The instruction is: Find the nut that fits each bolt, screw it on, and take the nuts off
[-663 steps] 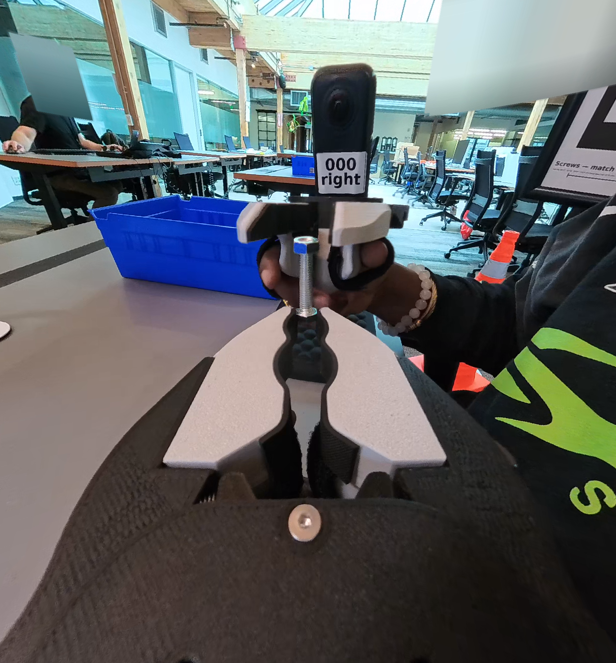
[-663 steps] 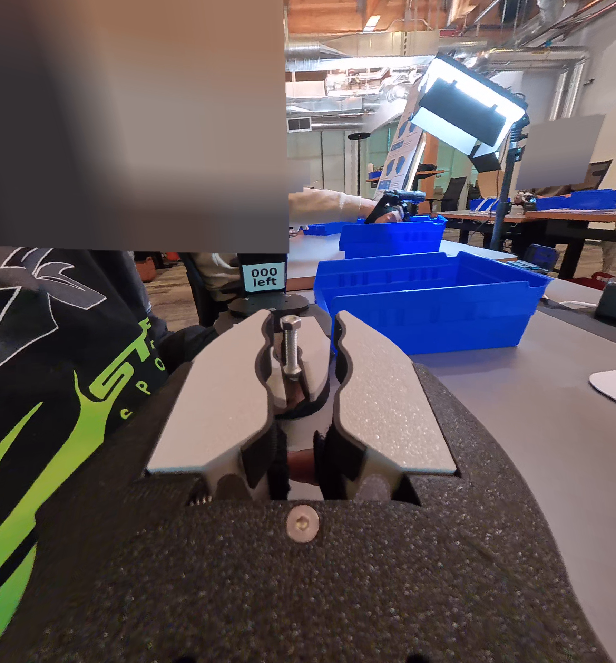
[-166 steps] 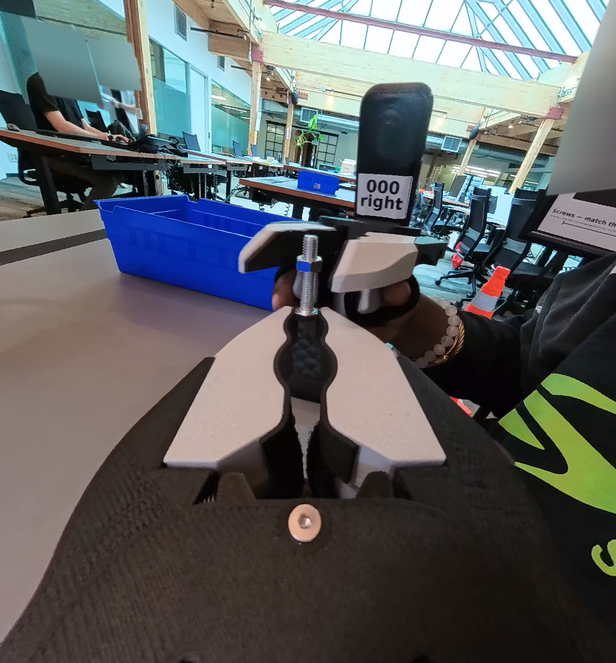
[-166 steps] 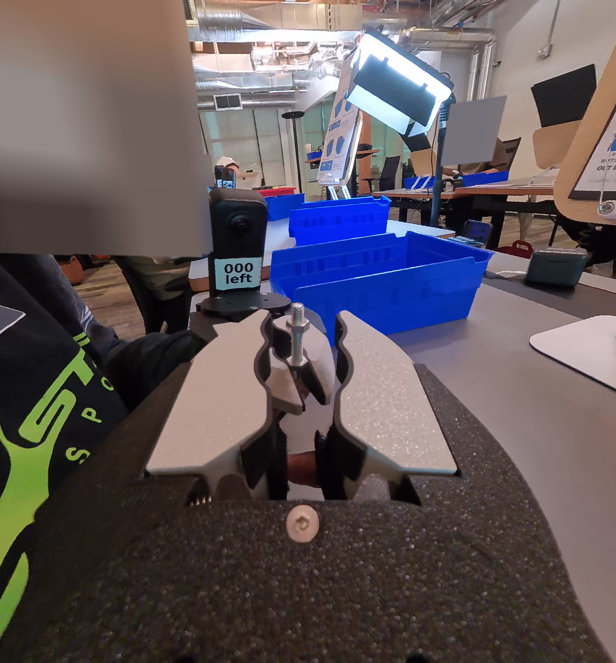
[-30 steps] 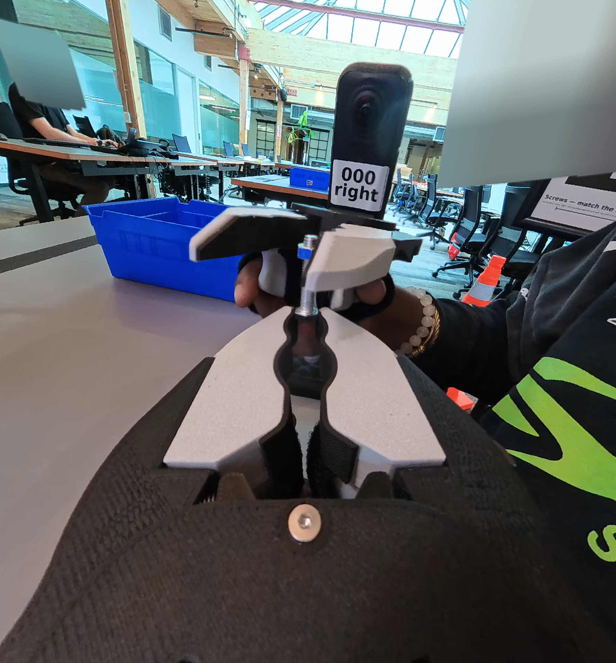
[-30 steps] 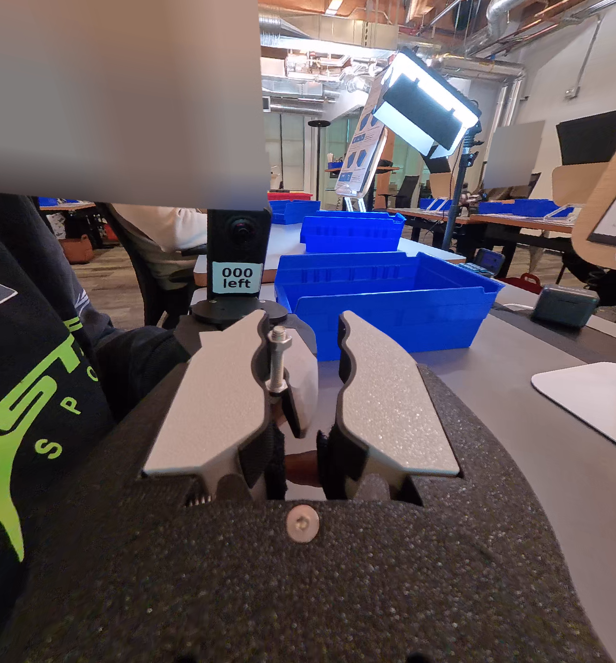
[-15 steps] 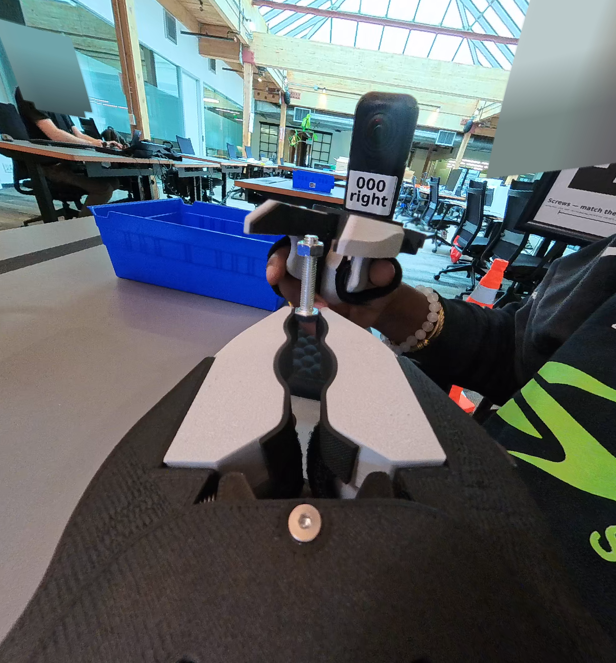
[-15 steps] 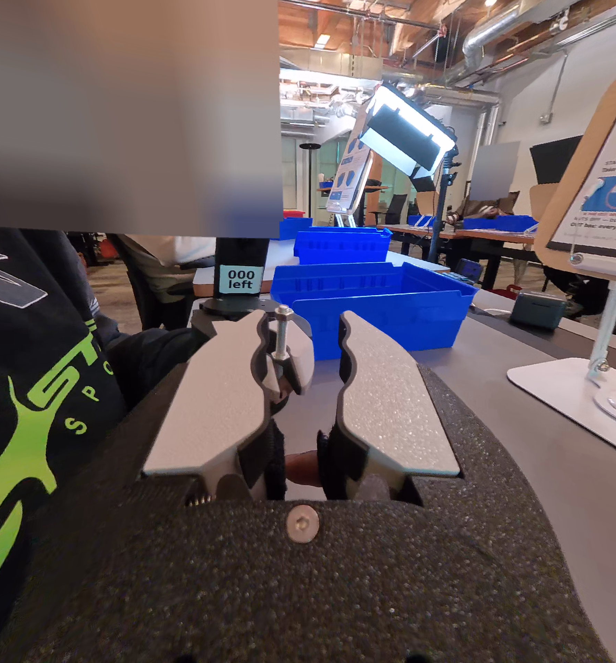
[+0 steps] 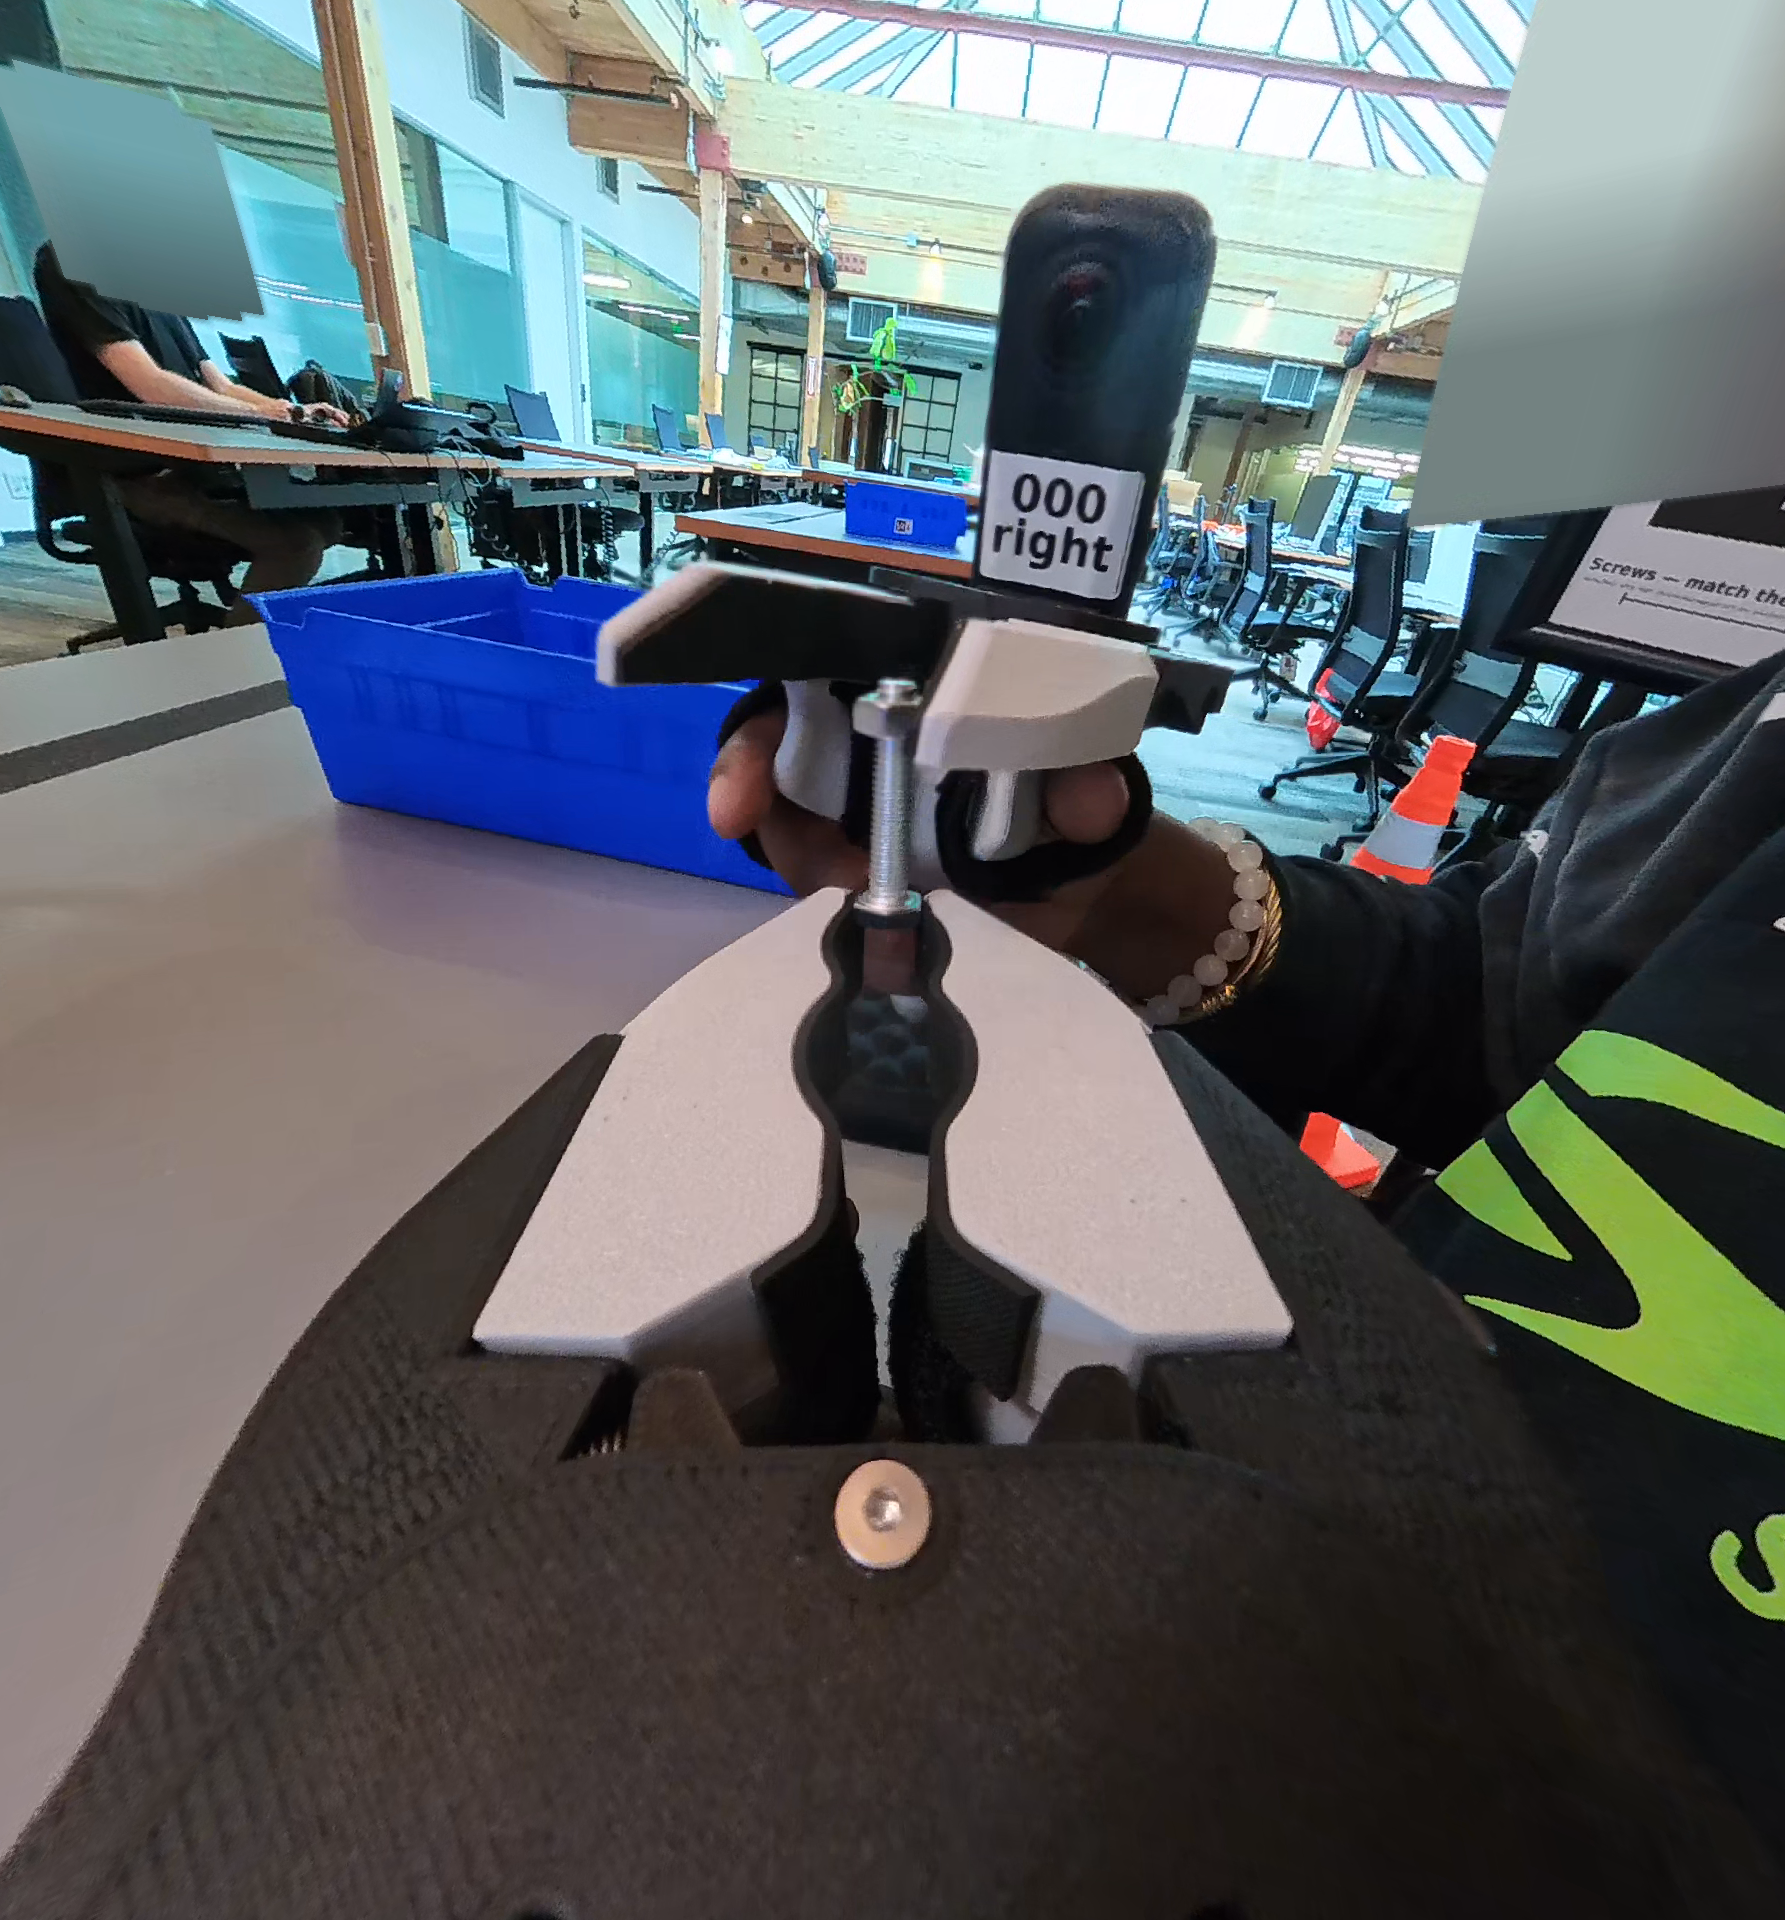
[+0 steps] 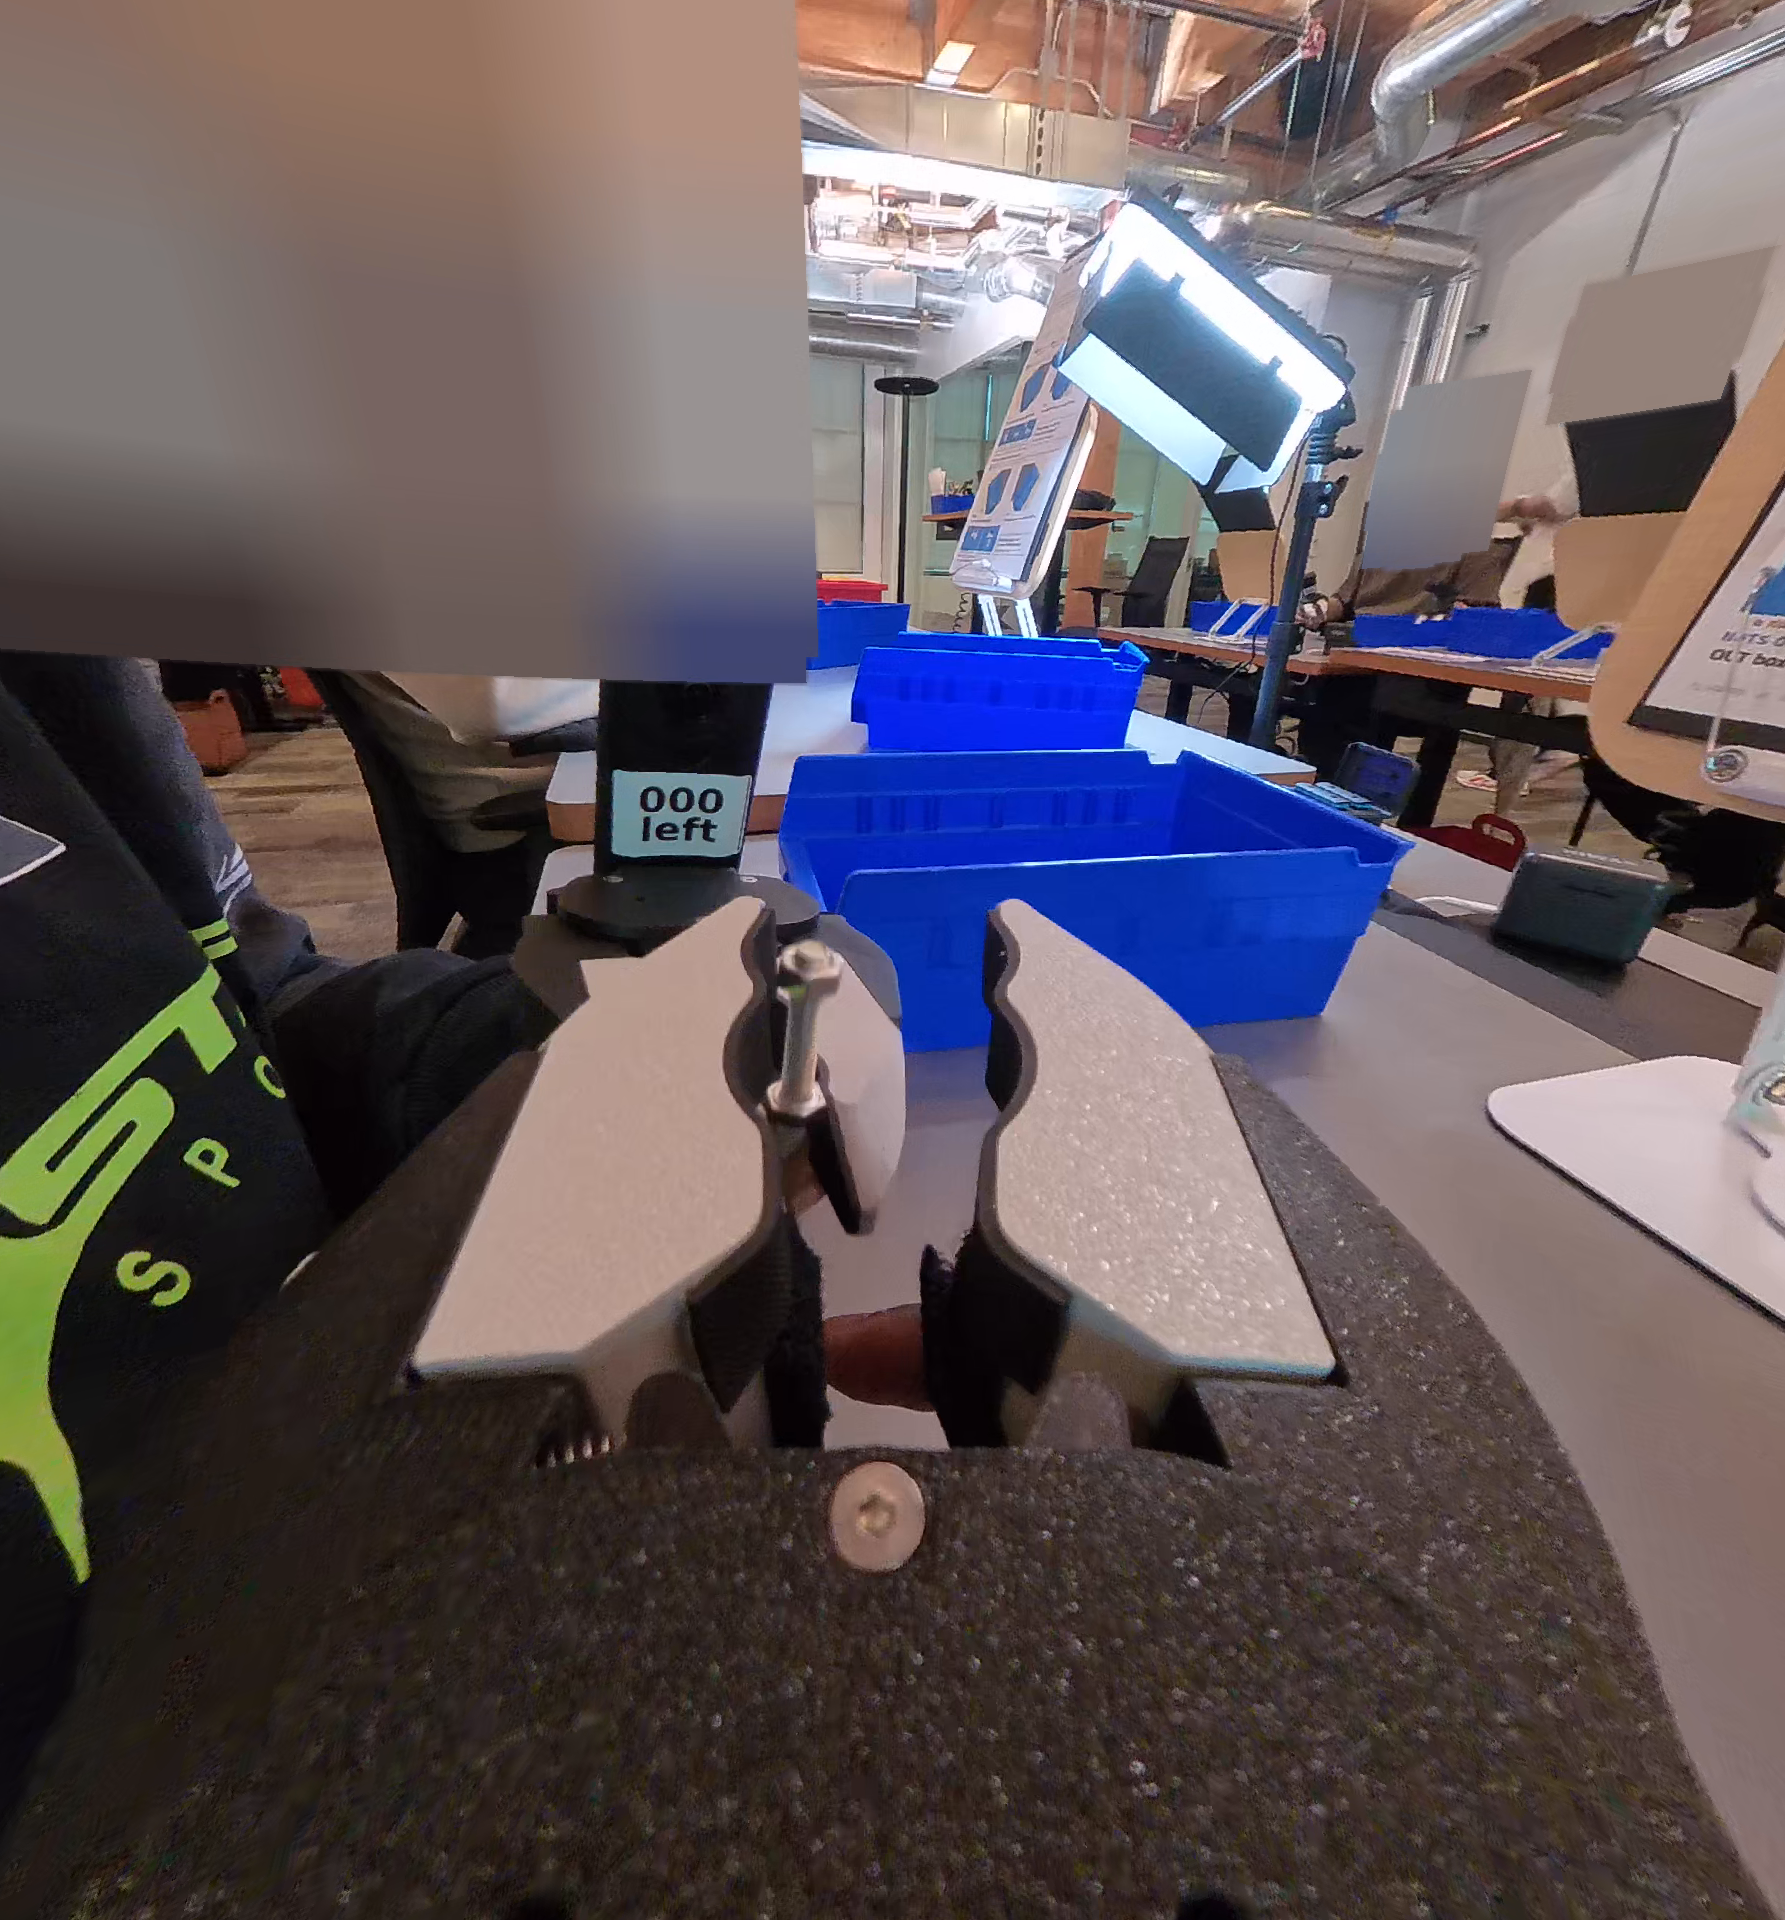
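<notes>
- A person is standing at a grey surface (image 9: 192,1039), holding a hand-held gripper in each hand and working above it, not on it.
- The left gripper (image 9: 890,914) is pointing its fingers together, clamped on the head end of a silver bolt (image 9: 890,810) that is standing upright out of the tips.
- A silver nut (image 9: 888,715) is sitting at the very top of the bolt's thread. A second, darker nut or flange is resting at the bottom, touching the finger tips.
- The right gripper (image 10: 872,997) is holding its fingers apart, gripping nothing. From its own camera, the bolt (image 10: 800,1029) and the nut (image 10: 810,961) are showing in the gap, close against the left-hand finger (image 10: 639,1122).
- Compared with a second ago, the right gripper's fingers are no longer reaching around the top of the bolt; they are now sitting just behind it, released.
- Compared with a few seconds ago, the nut is now higher on the thread, up at the end and no longer part-way down.
- My reading is that the nut is being wound off, and the right gripper is resetting between turns; the nut looks nearly free.
- The risk, as I judge it, is the loose nut dropping once the last thread lets go.
- A blue bin (image 9: 493,707) is waiting on the surface behind the grippers, well apart from them; what it holds is not visible.
</notes>
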Tool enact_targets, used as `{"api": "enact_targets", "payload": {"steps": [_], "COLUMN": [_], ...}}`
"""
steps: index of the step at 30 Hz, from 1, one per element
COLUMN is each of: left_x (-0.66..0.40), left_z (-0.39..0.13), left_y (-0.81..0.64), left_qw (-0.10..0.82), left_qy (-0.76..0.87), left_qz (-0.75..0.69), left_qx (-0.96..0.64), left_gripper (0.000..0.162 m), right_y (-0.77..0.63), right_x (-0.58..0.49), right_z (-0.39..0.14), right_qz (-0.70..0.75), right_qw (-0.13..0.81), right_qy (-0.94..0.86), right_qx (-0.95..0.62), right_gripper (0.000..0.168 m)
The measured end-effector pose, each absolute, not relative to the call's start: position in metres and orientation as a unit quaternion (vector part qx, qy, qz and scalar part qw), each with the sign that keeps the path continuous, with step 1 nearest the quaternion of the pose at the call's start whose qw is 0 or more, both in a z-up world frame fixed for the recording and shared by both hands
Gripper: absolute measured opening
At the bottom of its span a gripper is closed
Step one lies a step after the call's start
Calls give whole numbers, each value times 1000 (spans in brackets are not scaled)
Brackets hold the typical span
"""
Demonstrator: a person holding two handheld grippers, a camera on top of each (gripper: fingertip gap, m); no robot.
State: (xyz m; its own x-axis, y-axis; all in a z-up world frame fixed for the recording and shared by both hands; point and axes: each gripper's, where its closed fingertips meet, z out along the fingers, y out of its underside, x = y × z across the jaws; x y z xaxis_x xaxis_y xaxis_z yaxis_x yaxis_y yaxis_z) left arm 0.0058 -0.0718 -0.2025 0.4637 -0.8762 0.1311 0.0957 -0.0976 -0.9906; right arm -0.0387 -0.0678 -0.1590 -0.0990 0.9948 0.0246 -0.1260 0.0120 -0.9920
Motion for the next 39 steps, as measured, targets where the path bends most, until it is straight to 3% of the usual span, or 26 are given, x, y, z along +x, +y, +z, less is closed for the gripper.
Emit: {"api": "enact_targets", "payload": {"steps": [39], "left_x": [5], "left_z": [-200], "left_y": [-73], "left_qw": [598], "left_qy": [315], "left_qz": [-412], "left_qx": [-611], "left_gripper": [9], "right_y": [-68], "right_x": [-20], "right_z": [-155], "right_qz": [552], "right_qw": [521], "right_qy": [-496], "right_qx": [-421], "right_gripper": [38]}}
